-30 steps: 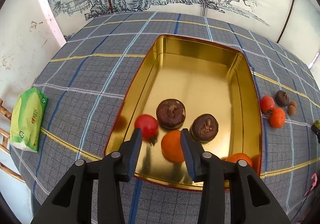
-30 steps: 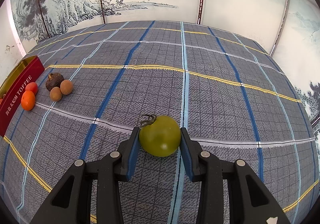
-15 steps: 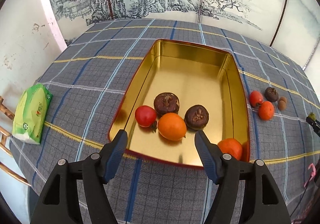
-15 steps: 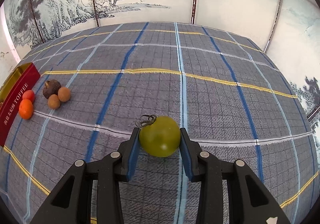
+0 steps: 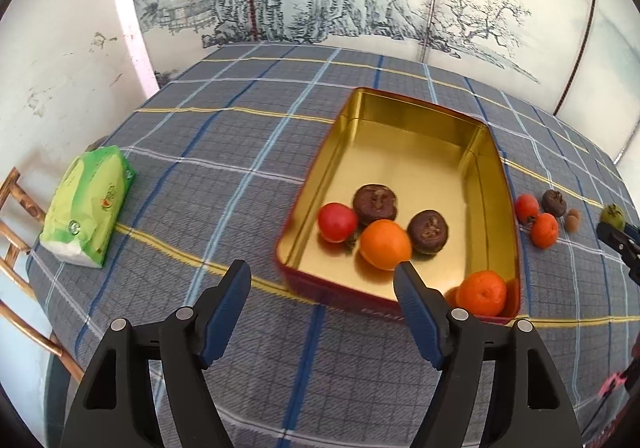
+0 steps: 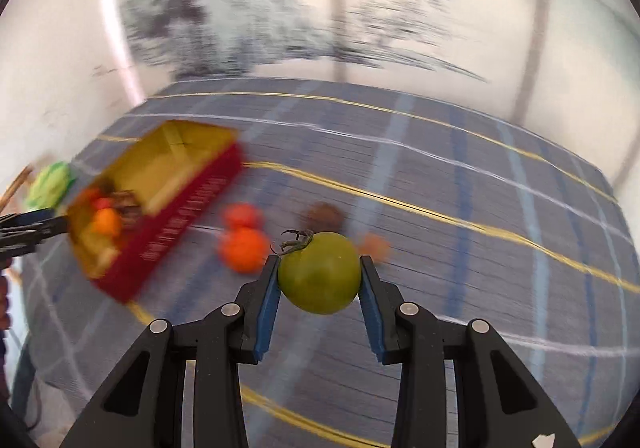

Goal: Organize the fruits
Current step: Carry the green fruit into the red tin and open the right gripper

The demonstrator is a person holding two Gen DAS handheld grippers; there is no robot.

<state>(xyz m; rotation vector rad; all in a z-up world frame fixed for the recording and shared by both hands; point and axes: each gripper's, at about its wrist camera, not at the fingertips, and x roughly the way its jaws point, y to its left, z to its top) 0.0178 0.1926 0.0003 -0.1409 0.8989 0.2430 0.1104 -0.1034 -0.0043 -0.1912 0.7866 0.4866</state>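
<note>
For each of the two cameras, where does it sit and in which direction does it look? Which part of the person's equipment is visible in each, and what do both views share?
Left wrist: sits on the left gripper, looking down over its open, empty fingers at the gold tin holding fruit; the right gripper shows at the right edge.
Right wrist: sits on the right gripper, looking down along fingers clamped on a green tomato, across the plaid tablecloth; the picture is blurred.
Shared: the tin, the tomato, the loose fruits beside the tin, the green packet.
</note>
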